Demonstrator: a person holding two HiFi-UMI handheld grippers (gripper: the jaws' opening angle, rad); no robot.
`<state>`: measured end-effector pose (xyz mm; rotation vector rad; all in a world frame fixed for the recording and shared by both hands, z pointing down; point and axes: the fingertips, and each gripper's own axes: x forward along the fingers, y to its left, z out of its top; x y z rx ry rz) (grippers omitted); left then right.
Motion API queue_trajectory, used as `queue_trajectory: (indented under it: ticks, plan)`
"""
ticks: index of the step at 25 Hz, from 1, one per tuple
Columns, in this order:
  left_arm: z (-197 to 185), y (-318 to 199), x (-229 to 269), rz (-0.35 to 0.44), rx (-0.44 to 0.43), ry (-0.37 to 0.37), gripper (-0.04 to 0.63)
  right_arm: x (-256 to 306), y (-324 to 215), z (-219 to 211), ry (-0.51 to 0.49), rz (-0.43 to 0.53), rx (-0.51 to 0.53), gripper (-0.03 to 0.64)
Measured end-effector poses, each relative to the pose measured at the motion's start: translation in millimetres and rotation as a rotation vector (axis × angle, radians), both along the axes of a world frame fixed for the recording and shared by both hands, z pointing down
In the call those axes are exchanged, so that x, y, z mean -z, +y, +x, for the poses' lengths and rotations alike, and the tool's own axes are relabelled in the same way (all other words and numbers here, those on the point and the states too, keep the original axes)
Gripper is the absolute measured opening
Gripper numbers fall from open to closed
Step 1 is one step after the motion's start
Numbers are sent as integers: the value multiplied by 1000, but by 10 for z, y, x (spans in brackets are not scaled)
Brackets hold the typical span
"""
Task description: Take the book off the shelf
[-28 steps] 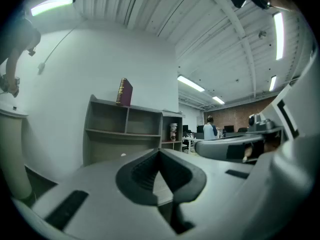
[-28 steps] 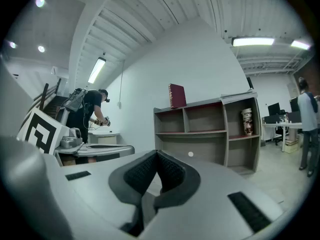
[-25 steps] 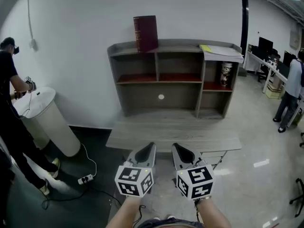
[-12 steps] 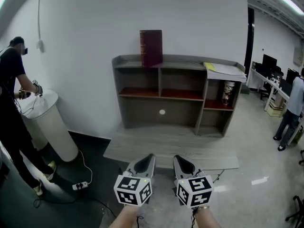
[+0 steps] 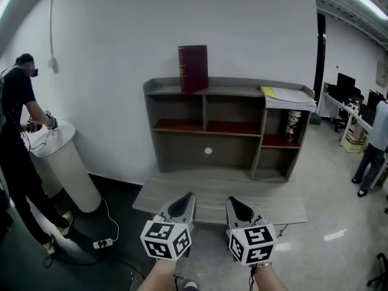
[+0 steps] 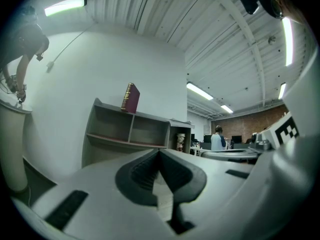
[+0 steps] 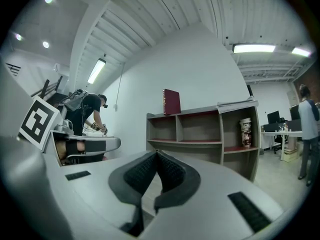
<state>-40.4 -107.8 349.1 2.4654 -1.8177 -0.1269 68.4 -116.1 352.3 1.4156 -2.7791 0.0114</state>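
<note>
Open workshop, white wall, grey floor. Against that wall, at the centre of the head view, a grey shelf unit (image 5: 230, 126) with a low platform (image 5: 224, 193) in front. On the unit's top board, upper centre of the frame, the dark red book (image 5: 193, 69), upright, left of a stack of papers (image 5: 290, 94). At the far left edge, a person (image 5: 15, 126) bent over a white cylinder (image 5: 63, 162), no part of the job.

Approach step only, by the look of it: nothing touched yet. At bottom centre, the left gripper (image 5: 185, 197) and right gripper (image 5: 233, 202) side by side, well apart from the book. Both clenched tight on nothing, pads meeting with no gap in either gripper view.

Next move, as a judgement: close the distance across the platform, raise one gripper to top-board height, release its jaws wide enough for the book's thickness, then take it squarely. Tall and freestanding, so likely to topple if nudged before being gripped.

Against a second ago: shelf unit and book lower in the frame and slightly further right, with more wall above. Grippers also lower, nearer the bottom edge. Jaws just as shut as then.
</note>
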Motion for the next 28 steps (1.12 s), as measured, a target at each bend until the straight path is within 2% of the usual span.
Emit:
queue_trajectory:
  ticks: [12,23,28]
  plan:
    - [-210,-527,117,44,3,-24,11,-28,-523,-172,20,-10,-31,8]
    - [-580,-1508,315,67,-19,-33,11,-27,-1458,-551,40,-14,-47,8]
    - [-751,-1942,488,84,-15,-65,12,56,-1852,-718,46,-5,-57,8]
